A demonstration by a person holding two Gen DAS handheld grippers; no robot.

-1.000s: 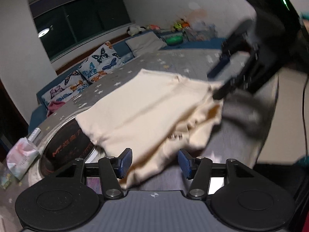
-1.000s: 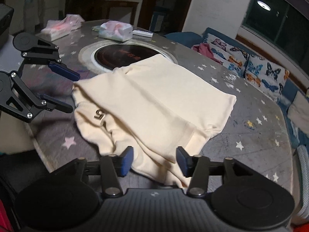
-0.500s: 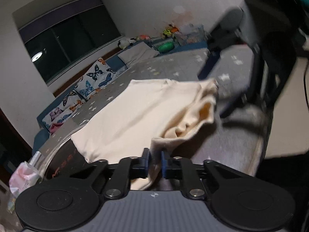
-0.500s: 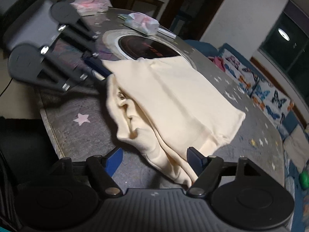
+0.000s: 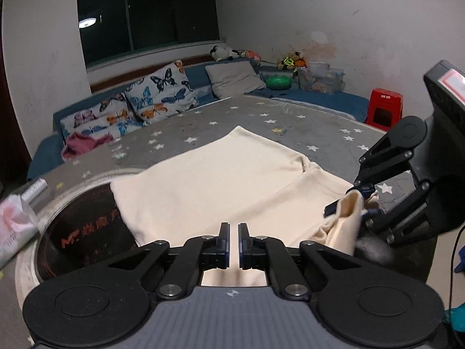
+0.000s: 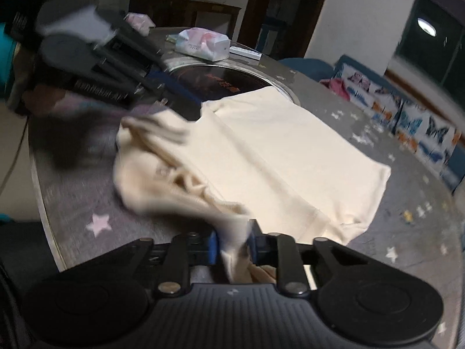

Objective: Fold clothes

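— What do we have closest to us?

— Our left gripper (image 5: pixel 234 245), its jaws drawn almost together on the near edge of the cream garment (image 5: pixel 221 183); the cloth passes between the pads and shows again below them. Our right gripper (image 6: pixel 232 247) is closing its jaws, and a bunched fold of the same garment sits between them, pressed from both sides.

— So we hold it at two places?

— Yes. From the left camera we see the right gripper off to the right, a gathered corner of cloth pinched at its blue fingertips (image 5: pixel 367 190) and lifted off the surface. From the right camera the left gripper is a blurred dark shape at the upper left, at the other near corner.

— And where does the garment lie?

— Spread on the grey star-printed table (image 5: pixel 290 116), flat through the middle and far side, rumpled along the near edge between our grippers. One far corner overlaps the round dark inset with orange lettering (image 5: pixel 72 232).

— Beyond that?

— A tissue pack (image 6: pixel 203 43) sits past the inset. Further back, butterfly cushions (image 5: pixel 162 93) and a grey pillow (image 5: pixel 232 78) on a blue bench, a red stool (image 5: pixel 383 110), then the dark window (image 5: pixel 145 17).
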